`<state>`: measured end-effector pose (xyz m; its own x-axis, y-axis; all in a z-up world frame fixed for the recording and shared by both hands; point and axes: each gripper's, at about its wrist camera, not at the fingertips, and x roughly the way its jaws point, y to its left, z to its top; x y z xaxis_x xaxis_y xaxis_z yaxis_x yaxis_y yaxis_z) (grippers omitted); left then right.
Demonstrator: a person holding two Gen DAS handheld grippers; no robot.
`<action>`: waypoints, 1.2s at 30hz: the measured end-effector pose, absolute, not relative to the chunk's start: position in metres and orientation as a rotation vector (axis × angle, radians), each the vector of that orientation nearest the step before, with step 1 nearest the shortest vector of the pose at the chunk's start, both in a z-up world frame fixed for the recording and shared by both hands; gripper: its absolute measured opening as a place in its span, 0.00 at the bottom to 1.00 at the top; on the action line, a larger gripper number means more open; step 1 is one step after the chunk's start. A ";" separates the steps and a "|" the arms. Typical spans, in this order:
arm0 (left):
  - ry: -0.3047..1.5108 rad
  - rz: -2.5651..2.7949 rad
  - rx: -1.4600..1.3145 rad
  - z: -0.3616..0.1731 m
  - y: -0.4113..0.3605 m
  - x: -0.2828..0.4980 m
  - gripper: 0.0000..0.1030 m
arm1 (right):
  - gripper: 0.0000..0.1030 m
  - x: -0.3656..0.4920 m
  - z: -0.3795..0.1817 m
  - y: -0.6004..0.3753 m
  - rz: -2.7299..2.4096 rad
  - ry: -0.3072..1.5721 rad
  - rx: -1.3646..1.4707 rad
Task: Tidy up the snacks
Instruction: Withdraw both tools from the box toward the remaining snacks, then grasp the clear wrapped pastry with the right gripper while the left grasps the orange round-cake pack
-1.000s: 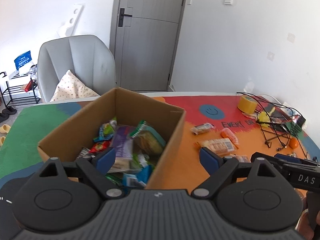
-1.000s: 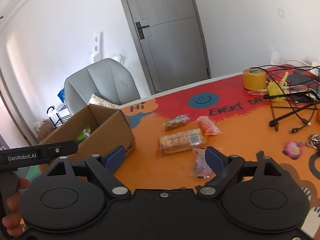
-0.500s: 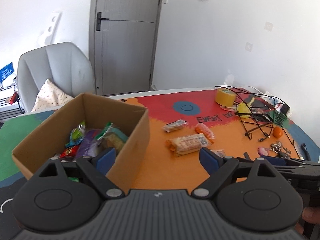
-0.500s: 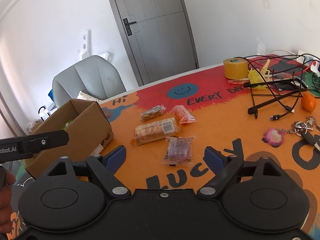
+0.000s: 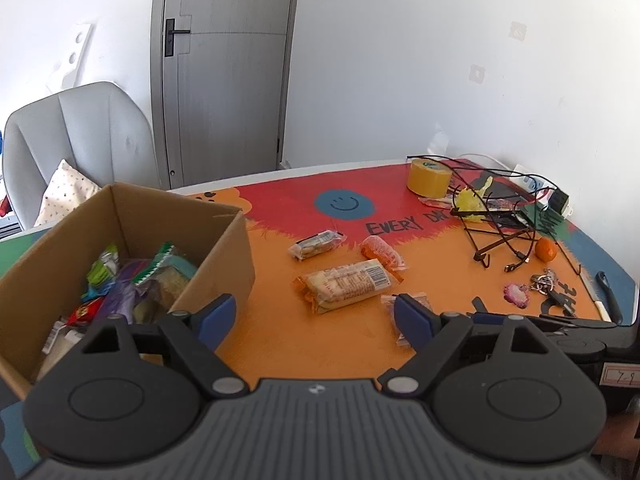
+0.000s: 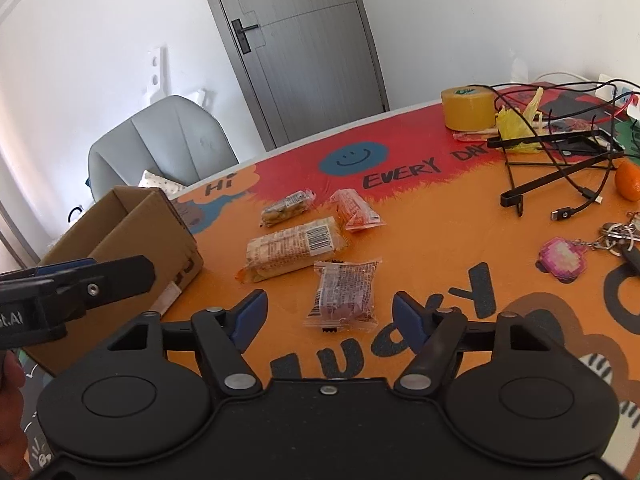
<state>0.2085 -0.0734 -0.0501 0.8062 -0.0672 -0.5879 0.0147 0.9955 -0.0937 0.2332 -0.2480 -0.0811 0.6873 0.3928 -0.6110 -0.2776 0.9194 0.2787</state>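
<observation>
A cardboard box [image 5: 224, 240] holding several snack packets [image 5: 132, 280] stands at the table's left; it also shows in the right wrist view [image 6: 132, 220]. Loose on the orange mat lie a long biscuit pack [image 6: 292, 248], a clear packet with a dark snack [image 6: 344, 292], a small orange packet [image 6: 354, 210] and a nut bar [image 6: 286, 208]. My right gripper [image 6: 332, 320] is open and empty, straddling the near end of the clear packet. My left gripper [image 5: 314, 318] is open and empty, just right of the box, near the biscuit pack [image 5: 344, 284].
A yellow tape roll [image 6: 468, 108], black cables and a wire stand [image 6: 560, 168], an orange fruit [image 6: 628, 180], and keys with a pink charm [image 6: 564, 258] fill the table's right side. A grey chair [image 5: 80, 140] stands behind the box.
Both grippers have swung right, away from the box and toward the loose snacks. The right gripper has closed in on the clear packet. Both stay open.
</observation>
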 end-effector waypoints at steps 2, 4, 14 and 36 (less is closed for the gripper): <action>0.640 -0.041 -0.089 -0.054 -0.074 0.215 0.80 | 0.66 0.238 -0.083 -0.246 0.376 0.722 0.167; 0.648 -0.034 -0.091 -0.058 -0.075 0.222 0.79 | 0.66 0.243 -0.086 -0.244 0.376 0.729 0.166; 0.675 -0.023 -0.075 -0.072 -0.084 0.250 0.78 | 0.44 0.264 -0.106 -0.240 0.380 0.772 0.138; 0.728 -0.013 0.010 -0.112 -0.114 0.302 0.79 | 0.38 0.270 -0.112 -0.282 0.323 0.742 0.187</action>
<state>0.3020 -0.1140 -0.1117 0.7463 -0.0090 -0.6655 0.0157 0.9999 0.0041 0.2696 -0.2816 -0.1117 0.6910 0.3528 -0.6309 -0.2215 0.9342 0.2797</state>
